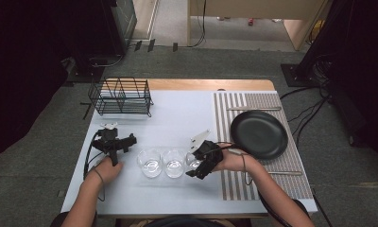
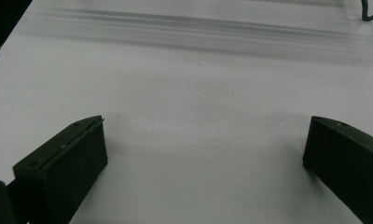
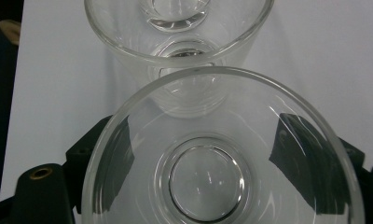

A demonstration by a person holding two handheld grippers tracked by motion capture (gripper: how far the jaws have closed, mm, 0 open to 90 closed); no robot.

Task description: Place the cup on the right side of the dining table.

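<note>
Glass is what the work turns on: three clear tumblers stand upright in a left-to-right row near the front of the white worktop (image 1: 177,118), and the rightmost glass (image 3: 222,154) sits between the jaws of the right tool (image 1: 200,166). In the right gripper view one black jaw shows on either side of its wall, through the glass itself; whether they already press on it or merely flank it I cannot tell for sure — they look close against it. The middle glass (image 1: 174,163) stands just beyond along the tool's line of sight, very near and perhaps touching, so the row's axis runs straight ahead of this tool, and any lift should probably go up before going sideways. The left glass (image 1: 150,162) lies farther on, just right of the left tool (image 1: 116,142), which rests low over bare worktop with its jaws spread wide and nothing between them. A wire rack (image 1: 122,97) stands at the far left, a black plate (image 1: 259,134) on the striped mat (image 1: 272,182) to the right — the right hand is nearer the plate.
</note>
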